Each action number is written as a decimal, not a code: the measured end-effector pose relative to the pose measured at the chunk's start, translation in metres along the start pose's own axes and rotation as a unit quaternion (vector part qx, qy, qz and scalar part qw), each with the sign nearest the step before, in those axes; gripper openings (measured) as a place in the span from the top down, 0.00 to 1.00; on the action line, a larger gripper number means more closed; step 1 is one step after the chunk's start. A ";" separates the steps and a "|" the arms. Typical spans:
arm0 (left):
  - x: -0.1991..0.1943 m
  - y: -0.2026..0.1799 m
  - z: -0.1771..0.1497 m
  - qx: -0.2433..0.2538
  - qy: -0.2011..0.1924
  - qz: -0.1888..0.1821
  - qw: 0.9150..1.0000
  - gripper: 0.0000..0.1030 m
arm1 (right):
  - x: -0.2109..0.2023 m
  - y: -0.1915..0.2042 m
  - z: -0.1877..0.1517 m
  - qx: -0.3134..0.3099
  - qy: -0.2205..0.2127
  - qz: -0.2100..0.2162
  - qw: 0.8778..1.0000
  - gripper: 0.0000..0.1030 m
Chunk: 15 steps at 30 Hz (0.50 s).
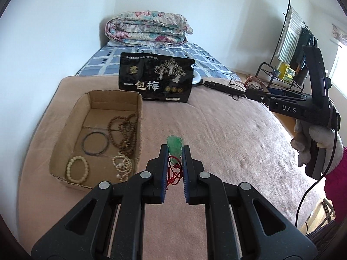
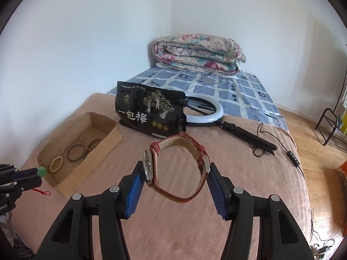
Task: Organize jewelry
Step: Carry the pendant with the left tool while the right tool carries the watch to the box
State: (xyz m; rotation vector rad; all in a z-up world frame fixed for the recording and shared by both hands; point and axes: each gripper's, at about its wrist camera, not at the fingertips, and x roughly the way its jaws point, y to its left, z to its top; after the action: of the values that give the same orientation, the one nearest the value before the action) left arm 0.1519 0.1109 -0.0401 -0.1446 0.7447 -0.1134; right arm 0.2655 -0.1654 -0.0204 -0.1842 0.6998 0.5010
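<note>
The left hand-held gripper is levelled low over the tan blanket on the bed, its blue pads nearly closed on a green jade pendant; the pendant's red cord dangles between the fingers. It sits just right of the cardboard box, which holds a dark bangle, brown bead strands and pale bead bracelets.

The right hand-held gripper, held by a gloved hand, is raised above the blanket with its jaws spread wide, clamping a red-strapped wristwatch across case and buckle. Behind stands a black snack bag.
</note>
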 end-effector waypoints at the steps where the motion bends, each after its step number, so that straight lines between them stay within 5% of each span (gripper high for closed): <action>1: -0.003 0.006 0.002 -0.002 -0.002 0.003 1.000 0.90 | 0.002 0.008 0.003 -0.002 -0.001 0.006 1.000 0.43; 15: -0.022 0.091 0.011 -0.033 -0.016 0.045 0.998 0.90 | 0.042 0.106 0.047 -0.037 -0.004 0.071 0.997 0.43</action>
State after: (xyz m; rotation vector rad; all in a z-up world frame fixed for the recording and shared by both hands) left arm 0.1481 0.2050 -0.0336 -0.1761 0.7213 -0.0009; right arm 0.2671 -0.0421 -0.0122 -0.2019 0.6900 0.6637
